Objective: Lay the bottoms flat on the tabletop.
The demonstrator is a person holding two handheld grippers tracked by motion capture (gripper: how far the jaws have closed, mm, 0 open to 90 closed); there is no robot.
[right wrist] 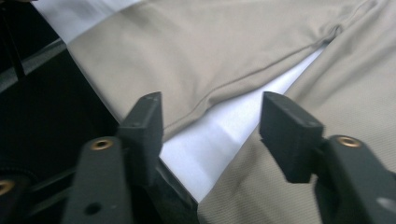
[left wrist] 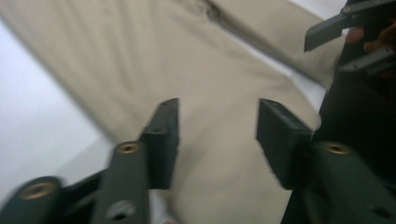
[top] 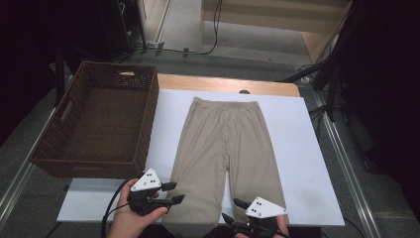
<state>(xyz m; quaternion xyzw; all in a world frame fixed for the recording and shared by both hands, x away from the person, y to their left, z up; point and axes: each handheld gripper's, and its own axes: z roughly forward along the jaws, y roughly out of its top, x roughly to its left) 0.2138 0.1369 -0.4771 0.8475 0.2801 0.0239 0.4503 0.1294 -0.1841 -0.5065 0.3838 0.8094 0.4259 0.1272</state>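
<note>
My left gripper sits at the near-left hem of the beige trousers, fingers parted about halfway, nothing clamped between them; in the left gripper view the trouser-leg cloth lies flat just beyond and under the finger tips, no pad pressing on it that I can see. My right gripper is at the near edge too, by the other leg's hem, its fingers also standing roughly half open and empty. In the right gripper view the gap between those fingers frames the strip of white desk that shows between the two trouser legs, one leg's inner seam just past the left finger, the other leg under the right finger. Trousers lie spread flat on the white desk cover, waistband at the far end away from both sets of fingers, legs running toward me, hems right at my finger tips. Both hands grip the gripper bodies from the near desk edge; grey three-cornered plates on top of each. Brown wicker basket stands well to the left of and beyond my left fingers, touching the desk's left edge, apart from the trousers. My right gripper also shows at the upper right of the left gripper view, near the right finger.
</note>
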